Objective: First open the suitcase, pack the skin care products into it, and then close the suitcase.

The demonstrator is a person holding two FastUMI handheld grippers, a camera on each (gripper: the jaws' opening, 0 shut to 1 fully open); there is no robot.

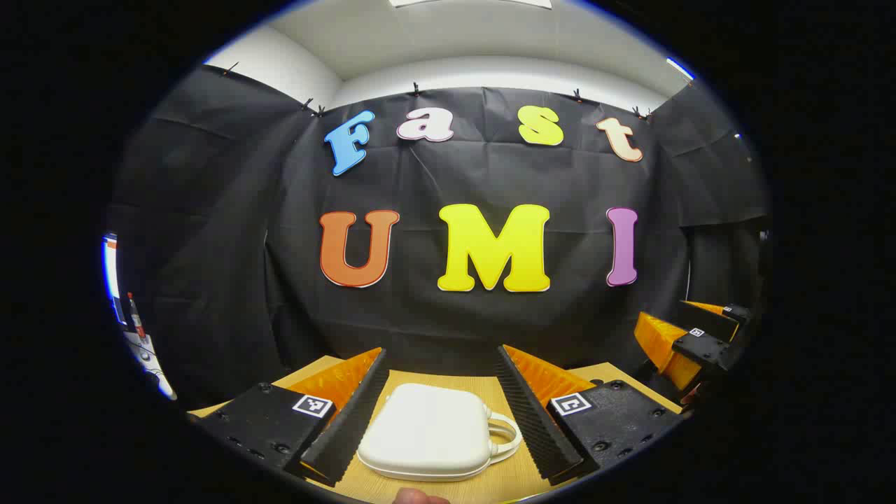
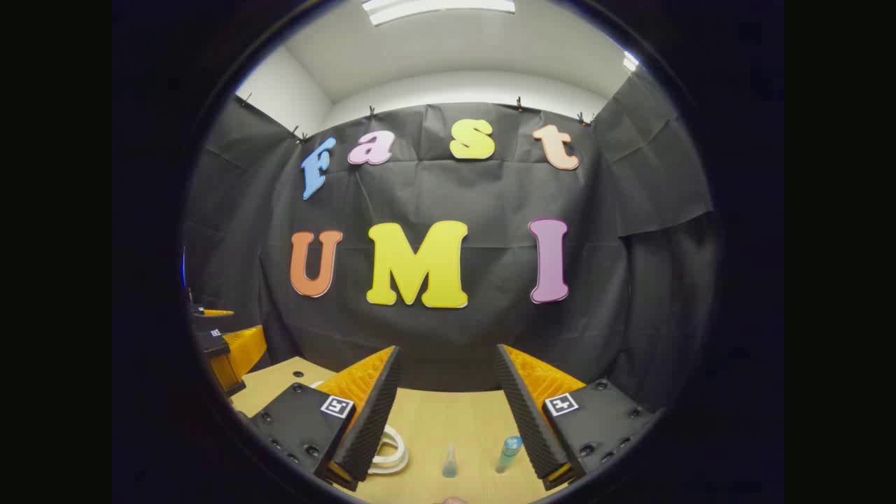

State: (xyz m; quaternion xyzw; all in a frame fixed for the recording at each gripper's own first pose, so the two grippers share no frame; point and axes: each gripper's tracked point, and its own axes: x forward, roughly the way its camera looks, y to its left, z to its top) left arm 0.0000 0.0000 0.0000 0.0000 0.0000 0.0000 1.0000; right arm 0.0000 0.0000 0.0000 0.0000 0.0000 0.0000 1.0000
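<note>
It was a small recording booth, not a home. Black cloth was clipped up as its back and side walls, with plain white wall and a ceiling light above. A bare wooden surface stood against the cloth.

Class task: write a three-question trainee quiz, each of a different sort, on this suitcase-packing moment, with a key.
1. True or false: the white suitcase lies closed on the table.
2. How many small bottles stand between the right gripper's fingers? A one, B two, C four.
3. Fill in: the left gripper is ___, its fingers on either side of the suitcase, not pressing it.

Key: 1 true; 2 B, a clear bottle and a blue-capped bottle; 3 open.
</note>
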